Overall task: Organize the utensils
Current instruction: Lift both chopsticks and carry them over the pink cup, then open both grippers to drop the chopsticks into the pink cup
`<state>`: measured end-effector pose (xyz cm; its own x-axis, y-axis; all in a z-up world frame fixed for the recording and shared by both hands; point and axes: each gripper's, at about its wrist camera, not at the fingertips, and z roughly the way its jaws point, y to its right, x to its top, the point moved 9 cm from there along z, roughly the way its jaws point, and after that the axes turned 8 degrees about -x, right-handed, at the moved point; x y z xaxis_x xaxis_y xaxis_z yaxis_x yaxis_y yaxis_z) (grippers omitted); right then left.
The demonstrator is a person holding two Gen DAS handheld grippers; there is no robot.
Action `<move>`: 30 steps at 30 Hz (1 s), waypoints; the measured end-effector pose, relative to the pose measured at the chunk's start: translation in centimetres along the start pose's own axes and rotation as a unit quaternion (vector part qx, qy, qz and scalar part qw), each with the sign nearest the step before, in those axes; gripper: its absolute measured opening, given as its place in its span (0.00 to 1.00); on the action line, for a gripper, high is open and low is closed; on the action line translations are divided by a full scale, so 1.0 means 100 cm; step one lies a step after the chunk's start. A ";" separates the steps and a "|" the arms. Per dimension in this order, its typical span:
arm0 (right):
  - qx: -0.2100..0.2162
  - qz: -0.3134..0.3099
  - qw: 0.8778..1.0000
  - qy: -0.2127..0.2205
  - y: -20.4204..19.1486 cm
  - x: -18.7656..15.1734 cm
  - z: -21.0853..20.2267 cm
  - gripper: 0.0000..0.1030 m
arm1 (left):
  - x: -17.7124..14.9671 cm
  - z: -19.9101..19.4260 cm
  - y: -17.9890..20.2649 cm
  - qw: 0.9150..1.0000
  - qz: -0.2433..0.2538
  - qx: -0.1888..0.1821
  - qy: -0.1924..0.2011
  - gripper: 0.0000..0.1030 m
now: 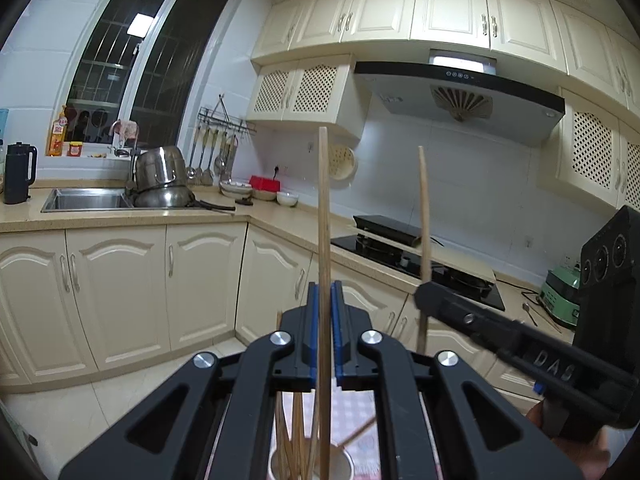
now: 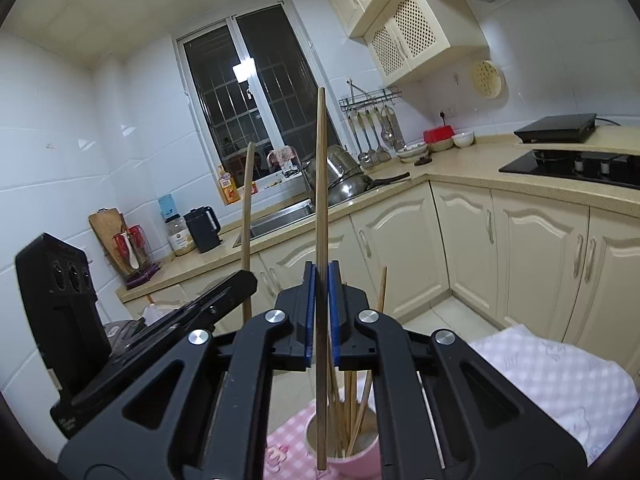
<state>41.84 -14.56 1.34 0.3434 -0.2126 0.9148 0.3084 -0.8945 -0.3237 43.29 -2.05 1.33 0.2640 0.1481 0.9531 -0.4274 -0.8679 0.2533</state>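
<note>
— While both arms sit above the pink round cup (image 2: pixel 344 444), what do the left tongs (image 1: pixel 324 308) have?

— One thin, pale wooden chopstick (image 1: pixel 324 216), pinched upright between the blue pads (image 1: pixel 313 320), which are nearly together. Its lower end hangs over the cup (image 1: pixel 344 466).

— And the right tongs (image 2: pixel 321 300)?

— Same story: blue pads (image 2: pixel 309 320) closed to a sliver on a second wooden chopstick (image 2: pixel 321 208), upright, its tip hanging just at the cup's mouth.

— Where are the rest?

— A bundle of loose wooden chopsticks (image 2: pixel 352 412) stands leaning inside the cup, which rests on a pink checked cloth (image 2: pixel 552 372) over the surface.

— The two tongs?

— Side by side, near each other, apart.
</note>
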 end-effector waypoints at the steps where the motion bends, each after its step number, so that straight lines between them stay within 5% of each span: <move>1: -0.001 0.001 1.000 0.002 0.001 -0.001 0.004 0.06 | -0.001 0.003 -0.001 1.000 0.001 0.003 0.002 0.05; 23: -0.022 -0.011 0.999 -0.037 0.011 -0.047 0.051 0.07 | -0.053 0.040 -0.022 1.000 -0.004 0.018 -0.023 0.06; 26: -0.023 -0.012 0.999 -0.043 0.013 -0.050 0.050 0.08 | -0.057 0.039 -0.022 0.999 -0.002 0.019 -0.037 0.16; 29: -0.033 0.002 0.999 -0.034 0.021 -0.044 0.041 0.28 | -0.056 0.029 -0.029 0.999 -0.013 0.032 -0.034 0.39; 30: -0.036 0.011 0.999 -0.029 0.025 -0.040 0.037 0.53 | -0.054 0.022 -0.034 0.999 -0.022 0.033 -0.031 0.47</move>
<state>44.53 -14.46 -4.05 0.4010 -0.2118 0.8913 0.2369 -0.9158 -0.3242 45.24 -0.99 -5.05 0.3346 0.1599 0.9287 -0.3563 -0.8909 0.2817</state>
